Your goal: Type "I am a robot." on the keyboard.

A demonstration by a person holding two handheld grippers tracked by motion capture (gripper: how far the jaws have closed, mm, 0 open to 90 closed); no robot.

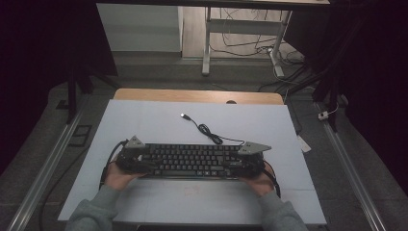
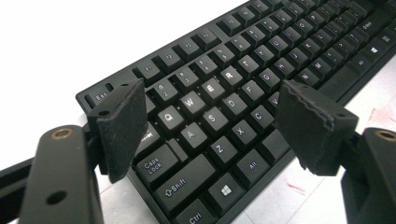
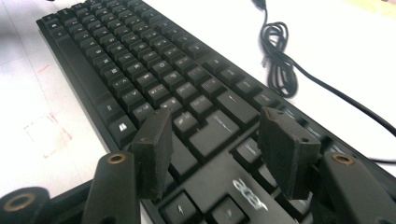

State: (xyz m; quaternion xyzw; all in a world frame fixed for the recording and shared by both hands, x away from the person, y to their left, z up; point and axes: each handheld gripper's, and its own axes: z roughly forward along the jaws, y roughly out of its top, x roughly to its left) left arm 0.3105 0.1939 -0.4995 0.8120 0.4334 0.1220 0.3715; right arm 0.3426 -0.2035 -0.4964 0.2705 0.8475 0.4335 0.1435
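Observation:
A black keyboard [image 1: 190, 160] lies lengthwise on the white board, its keys facing up. Its cable [image 1: 209, 131] coils behind it and ends in a USB plug [image 1: 184, 115]. My left gripper [image 1: 136, 160] is at the keyboard's left end. In the left gripper view the keyboard [image 2: 224, 93] lies under my open left gripper [image 2: 215, 121], one pad [image 2: 122, 126] near Tab and the other by Alt. My right gripper [image 1: 244, 161] is at the right end. In the right gripper view it [image 3: 224, 149] stands open above the keyboard [image 3: 154, 70] near the logo, with the cable [image 3: 280, 60] beyond.
The white board [image 1: 144, 120] covers a wooden table [image 1: 197, 95]. Faint red marks [image 3: 44, 135] show on the board in front of the keyboard. Beyond the table stand a desk's metal legs [image 1: 207, 48] with loose wires on the floor. Dark curtains flank both sides.

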